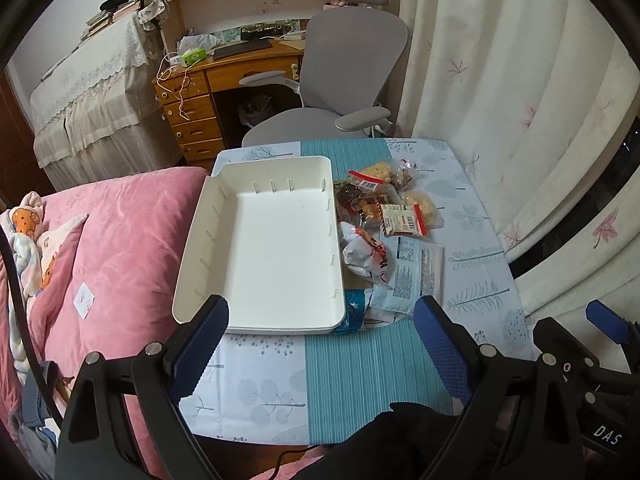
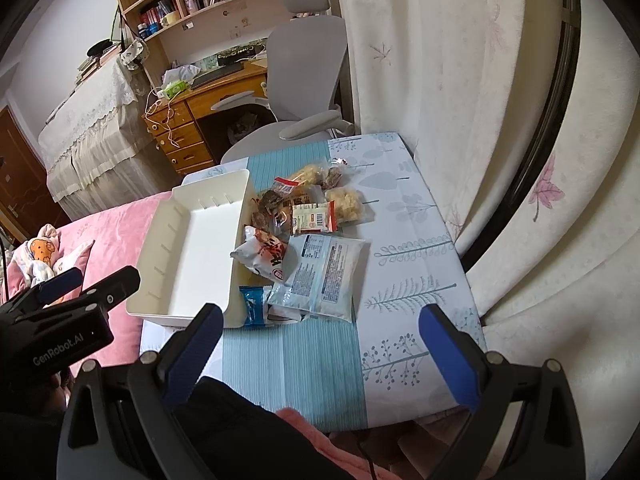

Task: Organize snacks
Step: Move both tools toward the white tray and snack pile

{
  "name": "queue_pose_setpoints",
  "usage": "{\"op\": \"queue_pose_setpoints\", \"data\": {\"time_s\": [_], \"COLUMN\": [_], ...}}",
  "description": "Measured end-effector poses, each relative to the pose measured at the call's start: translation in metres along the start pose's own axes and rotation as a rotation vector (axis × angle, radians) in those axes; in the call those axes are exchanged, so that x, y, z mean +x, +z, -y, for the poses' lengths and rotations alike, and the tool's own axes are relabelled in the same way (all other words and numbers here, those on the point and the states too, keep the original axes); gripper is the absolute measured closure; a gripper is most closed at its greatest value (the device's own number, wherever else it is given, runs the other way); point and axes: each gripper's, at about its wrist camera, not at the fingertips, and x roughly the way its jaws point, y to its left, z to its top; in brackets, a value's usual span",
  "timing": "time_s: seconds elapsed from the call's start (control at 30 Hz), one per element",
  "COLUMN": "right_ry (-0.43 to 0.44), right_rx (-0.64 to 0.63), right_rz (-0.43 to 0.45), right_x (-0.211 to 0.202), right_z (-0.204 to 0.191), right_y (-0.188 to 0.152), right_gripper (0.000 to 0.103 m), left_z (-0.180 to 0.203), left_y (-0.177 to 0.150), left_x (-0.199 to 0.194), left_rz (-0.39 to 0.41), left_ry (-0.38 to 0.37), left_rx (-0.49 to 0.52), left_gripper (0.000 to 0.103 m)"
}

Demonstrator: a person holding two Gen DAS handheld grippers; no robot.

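A white tray (image 1: 224,280) (image 2: 160,280) lies on the left of the small table with nothing in it. Right beside it sits a pile of snack packets (image 1: 384,224) (image 2: 304,232): a pale blue-and-white pouch (image 1: 416,272) (image 2: 328,276), a crumpled white-and-red bag (image 1: 366,258) (image 2: 262,254), a small blue packet (image 1: 354,312) (image 2: 253,306), a red-edged sachet (image 1: 404,220) (image 2: 314,218) and clear bags of yellow puffs (image 1: 424,204) (image 2: 348,204). My left gripper (image 1: 320,344) hangs open above the table's near edge, nothing between its blue pads. My right gripper (image 2: 320,356) is open too, short of the pile.
The table (image 1: 360,380) (image 2: 408,312) wears a teal-and-white leaf cloth. A pink bed (image 1: 120,248) (image 2: 116,224) borders it on the left, curtains (image 1: 520,100) on the right, and a grey office chair (image 1: 344,80) and wooden desk stand behind. The other gripper (image 1: 600,360) (image 2: 60,308) shows at each view's edge.
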Motion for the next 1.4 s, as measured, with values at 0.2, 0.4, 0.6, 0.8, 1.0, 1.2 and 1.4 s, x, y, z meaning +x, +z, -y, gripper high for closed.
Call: {"op": "queue_pose_setpoints", "data": {"time_s": [0.2, 0.4, 0.6, 0.8, 1.0, 1.2, 1.4], "right_ry": [-0.015, -0.023, -0.01, -0.023, -0.033, -0.021, 0.014], "right_rx": [0.001, 0.014, 0.049, 0.09, 0.138, 0.149, 0.104], "right_rz": [0.016, 0.037, 0.072, 0.07, 0.031, -0.015, -0.065], "right_x": [-0.005, -0.006, -0.003, 0.008, 0.033, 0.065, 0.106], "right_z": [-0.01, -0.017, -0.023, -0.017, -0.003, 0.011, 0.021], "right_y": [-0.004, -0.012, -0.03, -0.043, -0.054, -0.057, -0.045], "right_gripper": [0.004, 0.004, 0.004, 0.004, 0.004, 0.004, 0.004], "left_z": [-0.011, -0.023, -0.033, -0.037, -0.033, -0.018, -0.005], "left_y": [-0.003, -0.006, -0.004, -0.005, 0.002, 0.014, 0.03], "left_x": [0.002, 0.014, 0.039, 0.062, 0.087, 0.112, 0.138], "left_rz": [-0.021, -0.066, -0.177, -0.257, -0.318, -0.377, -0.408], "left_ry": [-0.031, -0.087, -0.143, -0.143, -0.15, -0.146, -0.135], "left_rx": [0.007, 0.013, -0.002, -0.016, -0.07, -0.125, -0.206], "left_gripper": [0.01, 0.01, 0.003, 0.003, 0.003, 0.003, 0.003]}}
